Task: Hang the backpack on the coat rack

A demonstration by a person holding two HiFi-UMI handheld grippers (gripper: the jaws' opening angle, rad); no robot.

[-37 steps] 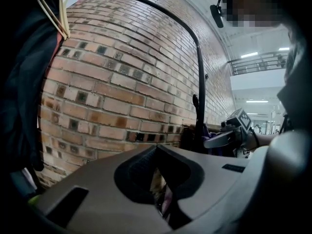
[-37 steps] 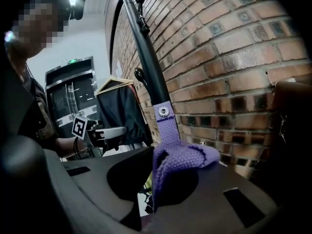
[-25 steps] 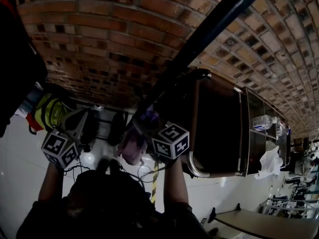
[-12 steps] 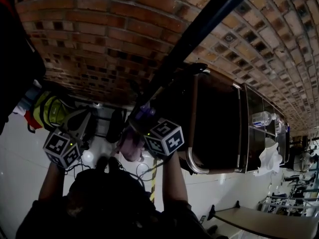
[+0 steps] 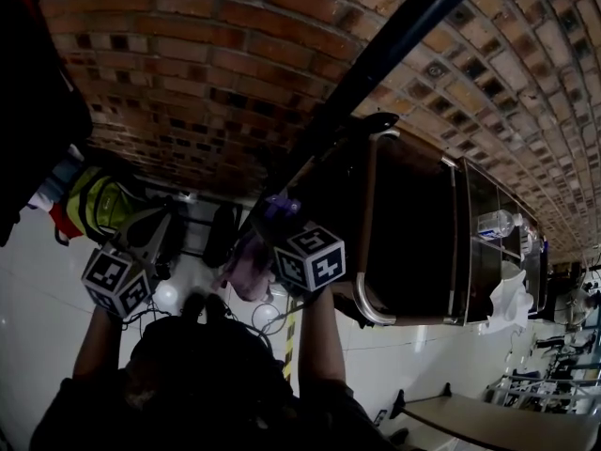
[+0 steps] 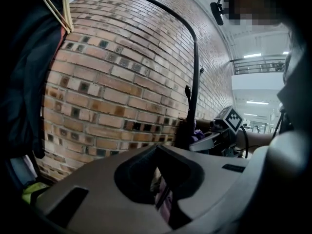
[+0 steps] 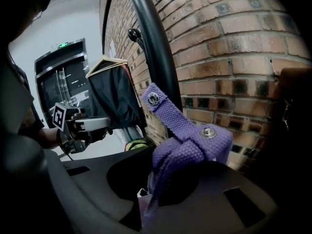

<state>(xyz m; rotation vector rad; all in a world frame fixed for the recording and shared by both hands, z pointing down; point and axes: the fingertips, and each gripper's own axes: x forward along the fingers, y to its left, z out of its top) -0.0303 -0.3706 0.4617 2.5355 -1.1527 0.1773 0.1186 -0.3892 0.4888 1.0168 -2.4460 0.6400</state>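
Was mid-approach. Pinched backpack's [image 5: 249,269] purple loop [image 7: 187,147] tight in right gripper [image 7: 146,199] jaws, just beside coat rack pole [image 7: 156,57]. Clamped lilac fabric, prob. backpack body, in left gripper [image 6: 157,179] jaws. Next, by my read: needed loop lifted over hook knob [image 7: 132,34], then release.

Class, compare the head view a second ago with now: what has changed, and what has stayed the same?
The right hand-held gripper has drifted slightly left in the head view, beside the coat rack's black pole. Nothing was taken or released. It stays shut on the purple strap of the backpack, which is not yet hung. The left hand-held gripper keeps its place.
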